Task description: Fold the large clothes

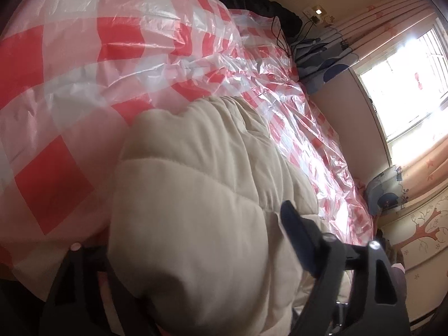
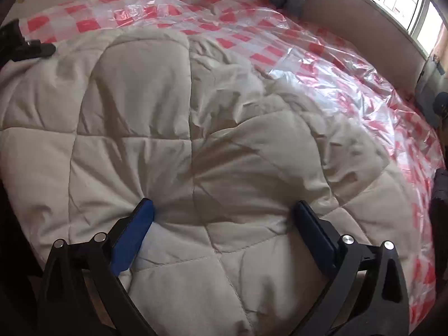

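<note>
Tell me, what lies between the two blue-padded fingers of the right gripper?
A bunched fold of the cream quilted comforter fills the right gripper, seen in the right wrist view.

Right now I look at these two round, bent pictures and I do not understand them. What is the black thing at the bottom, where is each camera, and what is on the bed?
No robot is here. A person holds a hand tool with a two-finger claw in each hand, and each tool has a wide-angle camera looking along its fingers. One picture comes from the left claw, the other from the right claw. The black parts at the bottom are the fingers.

The bed has a red and white checked plastic sheet over it, and a cream quilt lies on top. The right claw seems to pinch the quilt, as creases run to both pads. The quilt bulges between the left claw's fingers, but a firm grip is not clear.
</note>
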Available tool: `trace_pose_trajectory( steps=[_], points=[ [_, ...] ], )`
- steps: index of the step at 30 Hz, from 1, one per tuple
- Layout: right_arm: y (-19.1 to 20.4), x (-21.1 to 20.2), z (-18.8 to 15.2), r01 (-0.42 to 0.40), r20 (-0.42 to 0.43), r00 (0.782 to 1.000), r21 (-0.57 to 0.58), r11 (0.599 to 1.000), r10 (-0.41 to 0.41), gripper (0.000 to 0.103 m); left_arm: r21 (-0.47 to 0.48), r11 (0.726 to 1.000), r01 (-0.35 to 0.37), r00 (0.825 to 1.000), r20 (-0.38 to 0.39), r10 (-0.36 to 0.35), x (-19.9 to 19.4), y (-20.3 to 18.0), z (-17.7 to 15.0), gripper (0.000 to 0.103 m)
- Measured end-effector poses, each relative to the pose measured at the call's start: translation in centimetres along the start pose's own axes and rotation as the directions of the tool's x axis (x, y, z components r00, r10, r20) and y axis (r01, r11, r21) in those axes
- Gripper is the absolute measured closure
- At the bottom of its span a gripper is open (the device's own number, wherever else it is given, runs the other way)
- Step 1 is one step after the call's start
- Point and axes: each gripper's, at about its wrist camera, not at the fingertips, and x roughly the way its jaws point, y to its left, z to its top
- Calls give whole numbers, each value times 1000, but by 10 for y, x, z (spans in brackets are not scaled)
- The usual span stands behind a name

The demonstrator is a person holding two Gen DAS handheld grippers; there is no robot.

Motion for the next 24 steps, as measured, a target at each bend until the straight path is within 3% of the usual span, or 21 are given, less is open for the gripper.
trace_pose_trajectory(
  steps=[3,5,7,9,11,13,14,15,17,19,21,22,23,24],
  points=[
    [-15,-17,2,-92,26,996,64,994,90,6,53,999,11,999,39,-13,-12,-18,2,55],
    [-22,-30,-1,-102,82,992,94,990,95,6,96,995,14,998,57,-19,-18,-34,2,58],
    [-9,-13,-6,-72,4,997,13,997,72,6,147,989,25,997,73,-36,-24,-55,-3,60],
    [-9,-13,-10,-83,29,996,5,997,83,6,213,976,34,994,96,-56,-32,-81,-11,61],
    [-20,-18,-9,-157,27,987,40,987,156,6,302,952,50,989,115,-88,-41,-110,-21,62],
    [-41,-34,-14,-293,72,956,134,947,286,6,382,921,68,986,118,-122,-47,-139,-32,63],
    [-58,-47,-19,-384,129,922,206,900,364,6,421,904,78,984,114,-138,-49,-153,-38,63],
    [-79,-58,-25,-481,201,875,274,833,440,6,463,882,89,982,106,-155,-51,-168,-46,64],
    [-126,-79,-45,-633,348,774,387,671,529,6,534,837,119,978,80,-191,-50,-196,-65,64],
    [-176,-88,-69,-758,497,651,460,463,574,6,598,786,155,973,46,-227,-44,-226,-88,65],
    [-223,-85,-97,-847,630,512,483,221,585,6,656,729,194,966,1,-258,-36,-251,-117,66],
    [-241,-83,-111,-867,678,460,481,127,573,6,688,693,213,963,-27,-269,-29,-264,-135,66],
    [-258,-80,-124,-876,713,428,479,60,555,6,716,660,228,960,-54,-273,-24,-274,-152,66],
    [-274,-78,-135,-877,737,415,481,18,534,6,743,622,247,958,-90,-273,-14,-285,-173,66]
  ],
)
